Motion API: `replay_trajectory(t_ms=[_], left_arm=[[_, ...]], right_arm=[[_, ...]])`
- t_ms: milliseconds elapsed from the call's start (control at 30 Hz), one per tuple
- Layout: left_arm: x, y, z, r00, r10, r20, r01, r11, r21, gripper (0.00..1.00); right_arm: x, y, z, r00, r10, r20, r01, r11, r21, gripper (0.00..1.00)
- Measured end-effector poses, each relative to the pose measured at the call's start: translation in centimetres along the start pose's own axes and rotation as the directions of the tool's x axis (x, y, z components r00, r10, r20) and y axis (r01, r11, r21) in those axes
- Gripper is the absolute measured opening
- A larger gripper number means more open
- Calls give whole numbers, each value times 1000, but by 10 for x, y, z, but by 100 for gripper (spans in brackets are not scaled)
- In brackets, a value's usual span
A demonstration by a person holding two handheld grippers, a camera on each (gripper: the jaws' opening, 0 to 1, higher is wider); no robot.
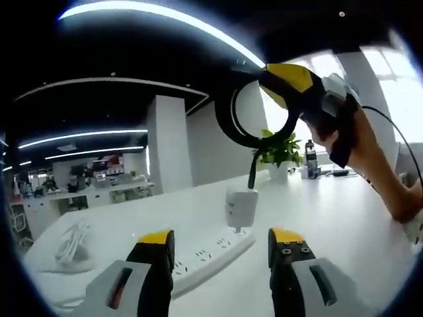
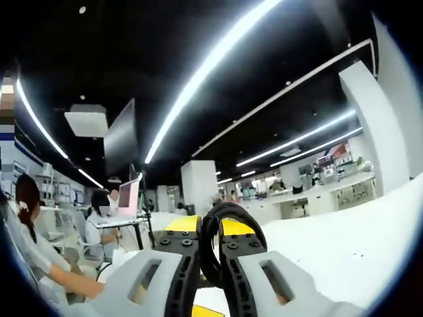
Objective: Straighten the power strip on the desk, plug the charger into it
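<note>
Charger already seated upright in the power strip, w/ its black cable rising off the top and looping up high to the right tool, seen from the left gripper view and held aloft in a hand. Right tool pinched nearly closed on that black cable, loop arching over the jaw tips in the right gripper view; prob. lifted to keep the cord clear of the strip and take slack out. Left tool wide open, nothing in it, jaws straddling the strip from above, likely placed to steady or nudge it. Strip lying slantwise across the white counter, near its middle; looks roughly straight but can't tell vs. the counter edge. White bundled cord toward the counter's left edge. Potted plant and bottle at the far edge by bright windows. Open-plan office beyond: white pillar, ceiling light strips, desks, seated people at monitors.
</note>
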State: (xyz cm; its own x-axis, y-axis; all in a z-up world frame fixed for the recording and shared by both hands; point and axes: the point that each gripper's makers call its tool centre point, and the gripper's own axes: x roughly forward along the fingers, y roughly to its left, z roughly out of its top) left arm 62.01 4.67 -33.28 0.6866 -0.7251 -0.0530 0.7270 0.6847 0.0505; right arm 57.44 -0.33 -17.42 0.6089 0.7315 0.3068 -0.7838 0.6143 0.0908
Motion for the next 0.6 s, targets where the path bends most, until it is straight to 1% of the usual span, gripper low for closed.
replay_trajectory(t_ms=[267, 600], left_arm=[[8, -6, 5, 1000, -15, 16, 15, 1000, -3, 57], [16, -10, 7, 999, -26, 22, 26, 1000, -5, 57]], right_arm=[[0, 1, 0, 1000, -2, 1, 2, 1000, -2, 8], [1, -1, 0, 1000, -3, 1, 3, 1000, 0, 8]])
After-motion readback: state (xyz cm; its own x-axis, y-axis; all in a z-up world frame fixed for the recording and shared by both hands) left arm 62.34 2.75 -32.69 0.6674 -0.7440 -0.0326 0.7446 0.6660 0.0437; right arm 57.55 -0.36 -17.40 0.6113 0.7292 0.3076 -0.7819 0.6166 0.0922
